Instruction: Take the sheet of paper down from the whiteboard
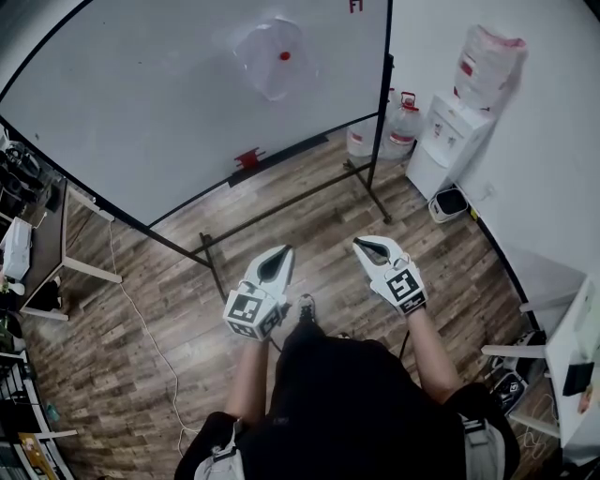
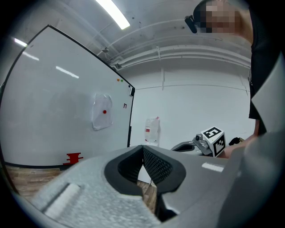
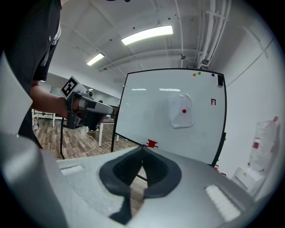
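Wood floor (image 1: 309,206) spreads below the whiteboard (image 1: 141,112), upper left, and the paper (image 1: 267,70) hangs at top centre under a red magnet (image 1: 284,55). Left gripper (image 1: 284,249) and right gripper (image 1: 360,243), lower centre, are closed and empty. This looks like the approach; next, close in and open a gripper.

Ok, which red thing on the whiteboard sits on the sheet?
The round red dot in the middle of the sheet; the red piece lower down and the red mark in the top corner lie off it.
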`<state>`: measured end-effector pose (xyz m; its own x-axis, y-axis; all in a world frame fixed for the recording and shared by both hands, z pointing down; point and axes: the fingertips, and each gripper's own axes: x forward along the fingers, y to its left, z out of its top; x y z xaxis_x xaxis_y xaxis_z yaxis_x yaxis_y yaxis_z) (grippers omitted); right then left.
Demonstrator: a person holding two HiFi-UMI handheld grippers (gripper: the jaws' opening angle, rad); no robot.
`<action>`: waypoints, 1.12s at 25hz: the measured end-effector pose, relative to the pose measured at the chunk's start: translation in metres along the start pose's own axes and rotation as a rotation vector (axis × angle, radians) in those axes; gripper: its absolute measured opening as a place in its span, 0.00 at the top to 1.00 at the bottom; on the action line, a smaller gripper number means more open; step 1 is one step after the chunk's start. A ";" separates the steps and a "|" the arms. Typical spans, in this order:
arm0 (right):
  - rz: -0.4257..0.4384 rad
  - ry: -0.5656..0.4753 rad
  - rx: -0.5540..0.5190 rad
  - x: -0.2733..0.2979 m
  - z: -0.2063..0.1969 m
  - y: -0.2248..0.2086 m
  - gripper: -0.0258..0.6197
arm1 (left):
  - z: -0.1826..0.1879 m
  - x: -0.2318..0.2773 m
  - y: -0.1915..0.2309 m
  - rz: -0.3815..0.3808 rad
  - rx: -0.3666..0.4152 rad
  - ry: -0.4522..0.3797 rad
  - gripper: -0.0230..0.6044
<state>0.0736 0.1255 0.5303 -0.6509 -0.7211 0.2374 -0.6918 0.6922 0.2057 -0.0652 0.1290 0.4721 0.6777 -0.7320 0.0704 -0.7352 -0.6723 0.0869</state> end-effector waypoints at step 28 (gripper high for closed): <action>0.005 0.056 -0.021 0.076 0.001 -0.049 0.95 | 0.013 0.062 0.083 0.000 -0.045 -0.025 0.95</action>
<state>0.0579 0.0366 0.5375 -0.6354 -0.7152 0.2912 -0.6815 0.6967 0.2239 -0.0841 0.0265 0.4709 0.6769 -0.7347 0.0452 -0.7330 -0.6673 0.1319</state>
